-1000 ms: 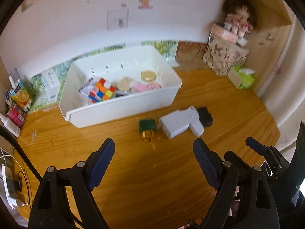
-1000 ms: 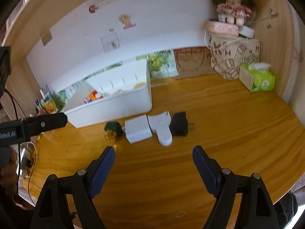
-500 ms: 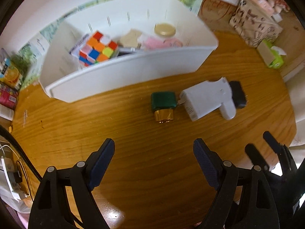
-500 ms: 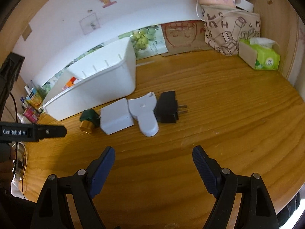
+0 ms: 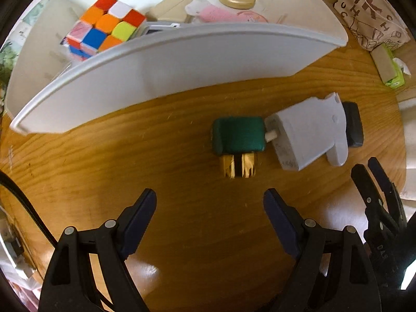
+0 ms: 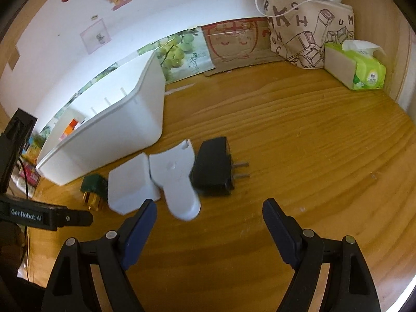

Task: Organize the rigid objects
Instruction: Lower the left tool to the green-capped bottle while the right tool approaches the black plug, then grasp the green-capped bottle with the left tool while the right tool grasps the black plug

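Wooden bench (image 5: 78, 169) now fills my left view: I have dropped the left hand-held gripper (image 5: 209, 208), jaws wide and empty, over the green plug (image 5: 238, 135) beside the white bin (image 5: 182, 59). Right hand-held gripper (image 6: 209, 215) gapes empty near the black adapter (image 6: 214, 166); grasps come next.

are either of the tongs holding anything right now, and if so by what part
Nothing is held. The left tongs stand open above the green plug, and the right tongs stand open short of the black plug.
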